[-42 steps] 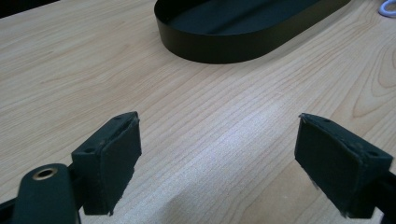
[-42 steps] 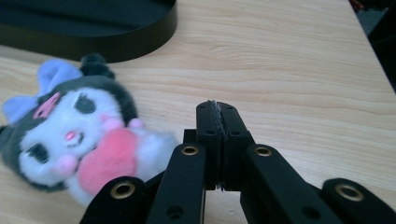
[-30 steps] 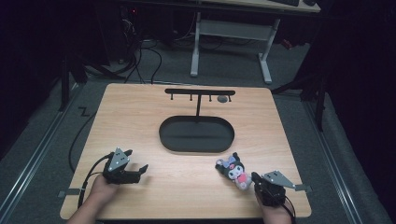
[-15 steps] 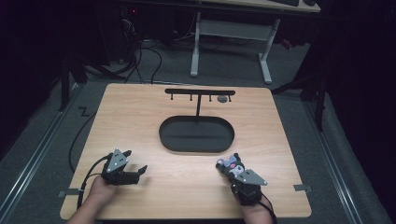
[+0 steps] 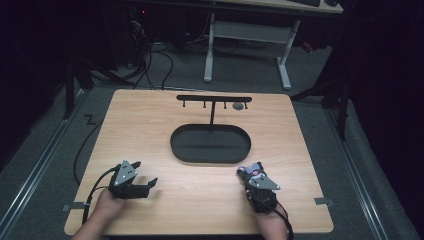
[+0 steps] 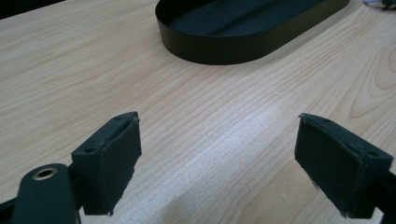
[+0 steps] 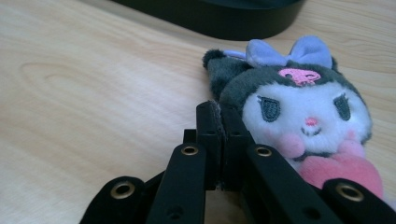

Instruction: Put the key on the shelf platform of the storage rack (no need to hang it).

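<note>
plush toy [image 7: 306,116] on the desk [image 5: 200,200] looks soft, light, squashy; best pinched at the ear or purple loop. right gripper [image 7: 219,109] jaws clenched on nothing beside it; left gripper [image 6: 219,158] jaws released.

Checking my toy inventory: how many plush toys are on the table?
1. The plush lies on the table near its front right, against the right gripper, just in front of the tray. None seems hidden.
</note>
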`<state>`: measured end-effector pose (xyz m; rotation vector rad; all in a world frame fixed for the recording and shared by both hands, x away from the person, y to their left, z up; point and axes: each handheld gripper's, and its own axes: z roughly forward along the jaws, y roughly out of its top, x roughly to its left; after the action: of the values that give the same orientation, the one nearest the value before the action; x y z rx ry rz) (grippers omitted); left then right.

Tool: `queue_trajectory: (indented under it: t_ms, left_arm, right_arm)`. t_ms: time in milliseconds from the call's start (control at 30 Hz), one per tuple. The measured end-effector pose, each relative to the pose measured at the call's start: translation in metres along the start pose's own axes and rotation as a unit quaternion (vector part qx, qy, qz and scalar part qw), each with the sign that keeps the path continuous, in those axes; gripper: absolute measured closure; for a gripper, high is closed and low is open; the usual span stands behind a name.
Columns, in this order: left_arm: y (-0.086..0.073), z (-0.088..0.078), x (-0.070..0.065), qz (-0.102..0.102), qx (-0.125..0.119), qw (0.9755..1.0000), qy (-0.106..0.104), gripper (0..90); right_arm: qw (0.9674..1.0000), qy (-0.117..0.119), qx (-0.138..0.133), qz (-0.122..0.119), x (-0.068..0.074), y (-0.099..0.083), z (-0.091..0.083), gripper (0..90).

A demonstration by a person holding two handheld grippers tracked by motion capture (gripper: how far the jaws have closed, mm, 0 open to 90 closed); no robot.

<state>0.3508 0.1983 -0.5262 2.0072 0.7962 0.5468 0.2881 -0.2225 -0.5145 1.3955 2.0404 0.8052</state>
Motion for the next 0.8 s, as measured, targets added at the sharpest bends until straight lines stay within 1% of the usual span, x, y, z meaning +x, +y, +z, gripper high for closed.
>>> queue_trajectory:
  t_ms: [33,100,133,267,367,400,433,500,533,567,600,633,700,800]
  left_arm:
    - [0.0,0.0,0.0,0.001,-0.001,1.0,0.001,15.4]
    - [0.0,0.0,-0.001,0.001,-0.001,1.0,0.001,15.4]
    - [0.0,0.0,0.0,0.001,-0.001,1.0,0.001,15.4]
    - [0.0,0.0,0.0,0.001,0.0,1.0,0.001,15.4]
    - [0.0,0.0,-0.001,0.003,0.0,1.0,0.001,15.4]
    - [0.0,0.0,-0.001,0.003,0.0,1.0,0.001,15.4]
    - [0.0,0.0,-0.001,0.003,0.001,1.0,0.001,15.4]
    - [0.0,0.001,-0.001,0.003,0.001,1.0,0.001,15.5]
    - [0.0,0.001,-0.001,0.003,0.001,1.0,0.001,15.4]
    - [0.0,0.001,-0.001,0.003,0.002,1.0,0.001,15.4]
    - [0.0,0.001,-0.002,0.003,0.003,1.0,0.001,15.4]
    - [0.0,0.002,-0.002,0.006,0.002,1.0,0.001,15.4]
    - [0.0,0.002,-0.002,0.006,0.002,1.0,0.0,15.4]
    - [0.001,0.003,-0.001,0.004,0.002,1.0,-0.002,15.4]
  right_arm:
    - [0.9999,-0.003,-0.004,0.009,-0.008,0.001,0.001,88.8]
    - [0.9999,-0.007,-0.003,0.012,-0.01,0.001,0.001,88.6]
    - [0.9999,-0.003,-0.005,0.014,-0.01,0.0,0.001,88.1]
    - [0.9999,0.016,-0.007,-0.002,-0.002,0.0,-0.002,84.0]
    - [0.9995,0.027,-0.002,-0.016,0.006,0.0,-0.003,79.0]
    - [0.9995,0.027,-0.002,-0.016,0.006,0.0,-0.003,79.0]
    - [0.9992,0.034,0.0,-0.019,0.009,-0.001,-0.003,75.9]
    - [0.999,0.041,0.003,-0.017,0.01,-0.001,-0.003,72.3]
    - [0.999,0.041,0.003,-0.017,0.01,-0.001,-0.003,72.3]
    - [0.9988,0.047,0.004,-0.017,0.01,0.0,-0.003,69.7]
    - [0.9983,0.056,0.009,-0.012,0.011,0.0,-0.003,67.1]
    - [0.9978,0.063,0.015,-0.013,0.011,0.0,-0.004,63.8]
    - [0.997,0.071,0.028,-0.013,0.013,0.002,-0.005,59.6]
    - [0.9967,0.065,0.042,-0.021,0.014,0.008,-0.007,55.1]
